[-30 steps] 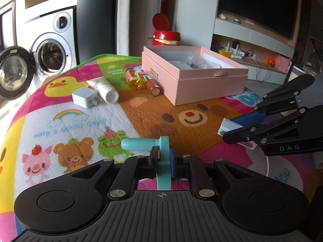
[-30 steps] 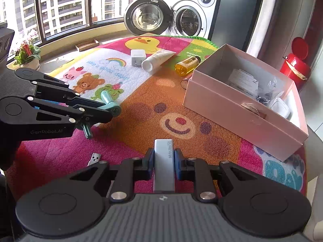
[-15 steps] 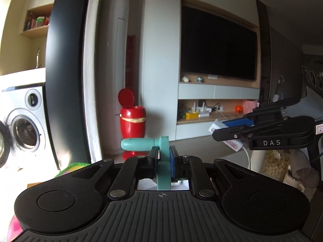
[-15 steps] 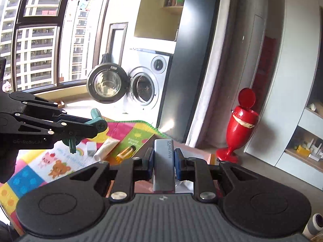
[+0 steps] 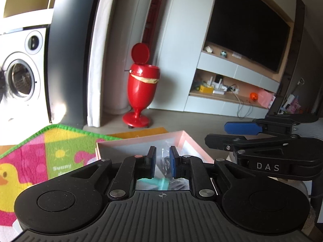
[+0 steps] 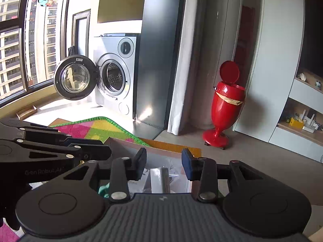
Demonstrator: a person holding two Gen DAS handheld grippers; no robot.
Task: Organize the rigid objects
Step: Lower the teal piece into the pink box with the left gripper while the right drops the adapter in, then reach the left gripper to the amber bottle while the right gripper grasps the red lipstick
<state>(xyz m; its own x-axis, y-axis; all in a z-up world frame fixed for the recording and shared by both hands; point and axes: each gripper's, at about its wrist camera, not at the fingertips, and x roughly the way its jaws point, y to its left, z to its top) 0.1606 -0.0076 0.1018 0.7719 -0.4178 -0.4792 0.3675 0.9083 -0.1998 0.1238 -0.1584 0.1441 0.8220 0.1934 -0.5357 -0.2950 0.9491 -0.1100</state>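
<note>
My left gripper (image 5: 161,153) hangs over the open pink box (image 5: 141,140), its blue pads a narrow gap apart with nothing between them. The teal plastic piece (image 5: 159,183) lies below the pads inside the box. My right gripper (image 6: 164,157) is also above the box (image 6: 121,146), and its jaws are opening. The grey bar (image 6: 159,179) lies under them in the box, touching neither pad. Each gripper shows in the other's view: the right gripper (image 5: 216,133) at the right, the left gripper (image 6: 106,147) at the left. A corner of the teal piece (image 6: 104,189) shows too.
The colourful play mat (image 5: 40,151) lies to the left of the box. Behind it stand a red pedal bin (image 5: 141,84) with its lid up and a washing machine (image 6: 115,76) with its door swung open. A TV wall with shelves (image 5: 232,88) fills the right.
Both grippers travelled from over the mat to above the pink box. The left one let go of the teal piece and the right one of the grey bar; both now lie in the box.
</note>
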